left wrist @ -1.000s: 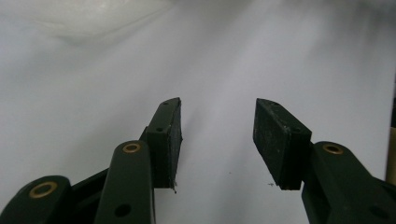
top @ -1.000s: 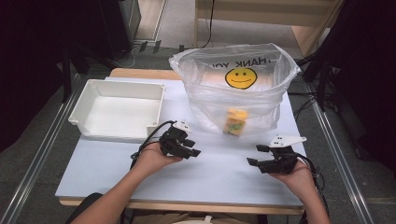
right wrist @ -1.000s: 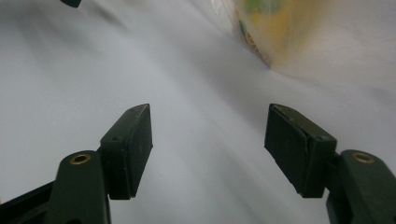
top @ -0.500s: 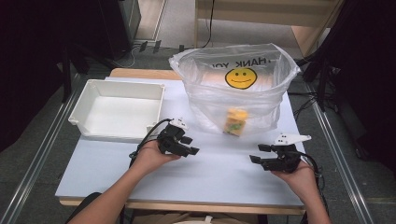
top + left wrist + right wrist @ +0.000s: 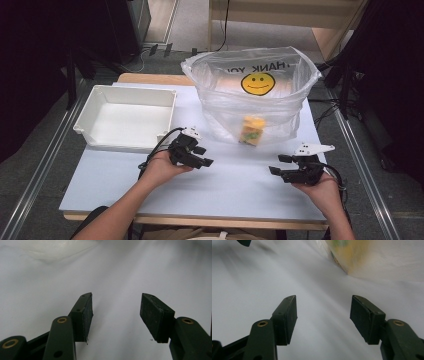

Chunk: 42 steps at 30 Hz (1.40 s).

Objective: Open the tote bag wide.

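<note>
Both claws rest low over the pale table point(image 5: 225, 195) in front of me. My left gripper point(image 5: 202, 156) has just been opening its jaws, and nothing is between them; my right gripper point(image 5: 278, 165) also stands wide and holds nothing. Between the two, a little farther away, the clear plastic bag point(image 5: 225, 107) stands open with a yellow box point(image 5: 251, 131) inside. At the left is a white tray point(image 5: 125, 145), just beside my left gripper.
</note>
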Each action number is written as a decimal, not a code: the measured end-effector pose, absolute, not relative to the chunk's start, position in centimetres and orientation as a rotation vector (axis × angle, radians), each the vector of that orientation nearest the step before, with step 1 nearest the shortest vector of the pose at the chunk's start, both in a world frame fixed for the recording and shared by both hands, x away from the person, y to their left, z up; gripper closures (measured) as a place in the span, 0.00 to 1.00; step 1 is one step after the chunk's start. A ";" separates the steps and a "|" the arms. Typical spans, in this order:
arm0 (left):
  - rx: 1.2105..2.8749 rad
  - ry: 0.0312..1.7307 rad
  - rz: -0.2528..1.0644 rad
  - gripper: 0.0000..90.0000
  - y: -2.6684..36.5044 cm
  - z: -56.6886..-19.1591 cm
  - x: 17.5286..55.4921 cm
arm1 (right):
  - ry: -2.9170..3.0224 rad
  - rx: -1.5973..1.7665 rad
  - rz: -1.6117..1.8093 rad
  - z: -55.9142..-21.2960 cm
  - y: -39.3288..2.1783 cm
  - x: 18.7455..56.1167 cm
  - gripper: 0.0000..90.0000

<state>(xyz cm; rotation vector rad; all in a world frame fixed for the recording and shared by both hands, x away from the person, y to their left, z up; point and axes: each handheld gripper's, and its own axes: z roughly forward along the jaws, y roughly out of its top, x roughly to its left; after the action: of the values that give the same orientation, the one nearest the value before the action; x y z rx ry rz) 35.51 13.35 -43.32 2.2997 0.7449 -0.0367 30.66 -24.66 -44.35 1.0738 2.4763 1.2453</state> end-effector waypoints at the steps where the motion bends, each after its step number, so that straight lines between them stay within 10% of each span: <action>1: 2.303 0.746 -0.035 0.49 13.4 -43.3 35.5 | 2.476 1.072 1.244 -44.3 -24.7 30.6 0.44; 42: 2.276 0.741 -0.101 0.56 13.4 -41.2 36.2 | 2.455 1.133 1.226 -43.0 -26.1 30.5 0.48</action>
<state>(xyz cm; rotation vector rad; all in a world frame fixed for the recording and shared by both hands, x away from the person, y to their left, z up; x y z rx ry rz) 36.19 13.43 -41.25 2.2755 0.7412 -0.1008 30.49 -26.08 -43.05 1.1326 2.4547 1.2261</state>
